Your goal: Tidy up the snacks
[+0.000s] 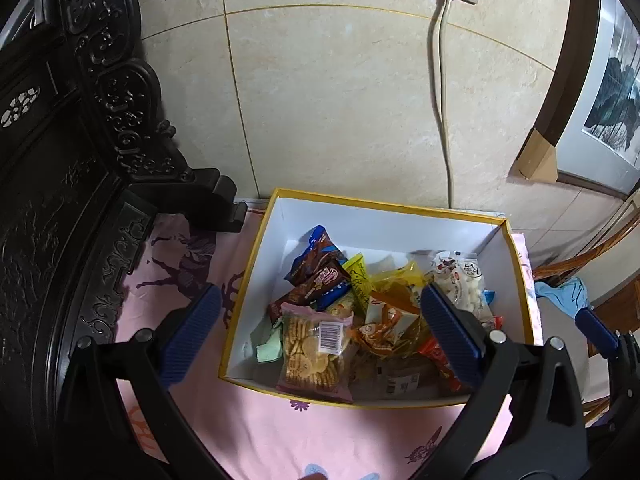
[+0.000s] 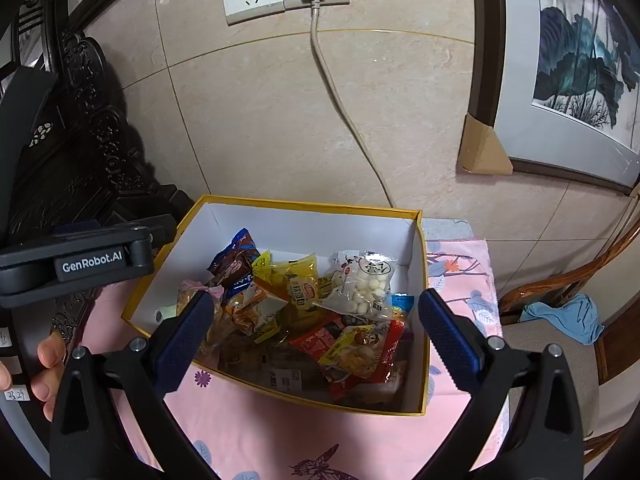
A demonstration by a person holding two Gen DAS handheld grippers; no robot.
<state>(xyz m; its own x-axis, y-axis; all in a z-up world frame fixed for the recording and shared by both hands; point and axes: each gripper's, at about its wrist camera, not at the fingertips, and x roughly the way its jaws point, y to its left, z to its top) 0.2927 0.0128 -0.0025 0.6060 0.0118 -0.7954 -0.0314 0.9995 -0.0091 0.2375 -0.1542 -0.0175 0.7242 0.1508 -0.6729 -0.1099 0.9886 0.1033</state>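
Note:
A yellow-rimmed white box (image 1: 384, 220) (image 2: 304, 224) stands on a pink cloth and holds several snack packs. They include a clear cracker bag (image 1: 314, 354), a brown and blue chocolate pack (image 1: 318, 276) (image 2: 236, 260), a bag of white candies (image 1: 460, 284) (image 2: 366, 284), yellow packs (image 2: 298, 276) and red packs (image 2: 360, 344). My left gripper (image 1: 320, 332) is open and empty above the box's near side. My right gripper (image 2: 316, 332) is open and empty above the same box. The left gripper's body (image 2: 76, 260) shows in the right wrist view.
A dark carved wooden cabinet (image 1: 72, 140) stands left of the box. A tiled wall with a socket and grey cable (image 2: 340, 100) is behind. A framed painting (image 2: 580, 60) leans at right. A wooden chair with a blue cloth (image 2: 568, 316) stands at right.

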